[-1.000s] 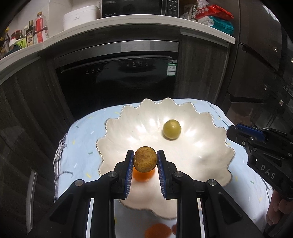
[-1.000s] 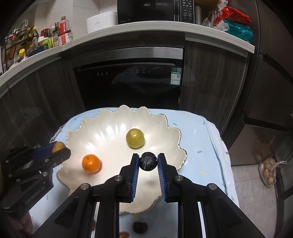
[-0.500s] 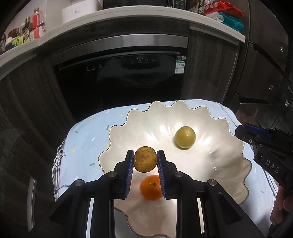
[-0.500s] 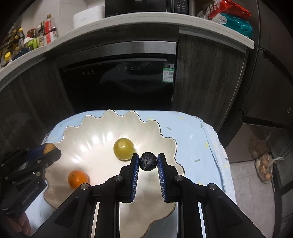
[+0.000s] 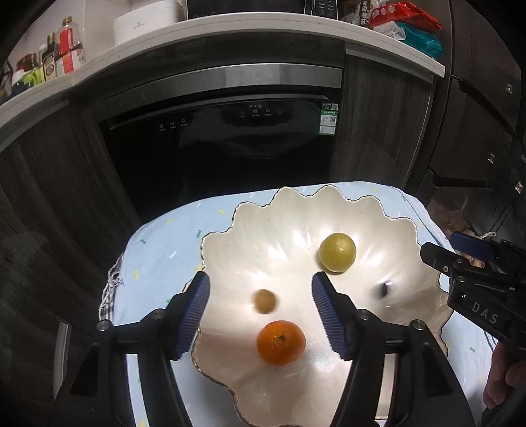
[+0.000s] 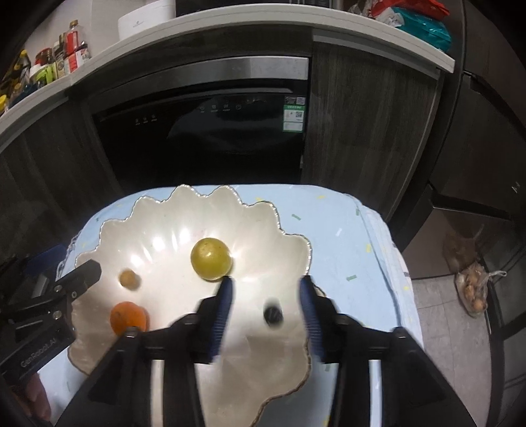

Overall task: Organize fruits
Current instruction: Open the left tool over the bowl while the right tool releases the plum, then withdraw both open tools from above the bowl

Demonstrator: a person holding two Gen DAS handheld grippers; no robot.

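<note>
A white scalloped bowl (image 5: 236, 216) (image 6: 108, 230) sits on a light blue cloth. In it lie a yellow-green fruit (image 5: 337, 252) (image 6: 211, 258), an orange (image 5: 281, 342) (image 6: 127, 317), a small brown fruit (image 5: 264, 301) (image 6: 128, 279) and a small dark fruit (image 5: 382, 290) (image 6: 273, 315), the last two blurred. My left gripper (image 5: 259, 315) is open above the brown fruit. My right gripper (image 6: 266, 312) is open above the dark fruit. Each gripper also shows at the edge of the other's view.
The cloth-covered table (image 5: 164, 249) (image 6: 338, 249) stands before a black built-in appliance (image 5: 223, 138). A counter above holds bottles (image 5: 62, 56) and snack bags (image 5: 404, 23). A bag of small round items (image 6: 473, 289) lies on the floor at right.
Both grippers have opened. The brown fruit has left the left gripper and the dark fruit has left the right gripper; both are now in the bowl, still blurred.
</note>
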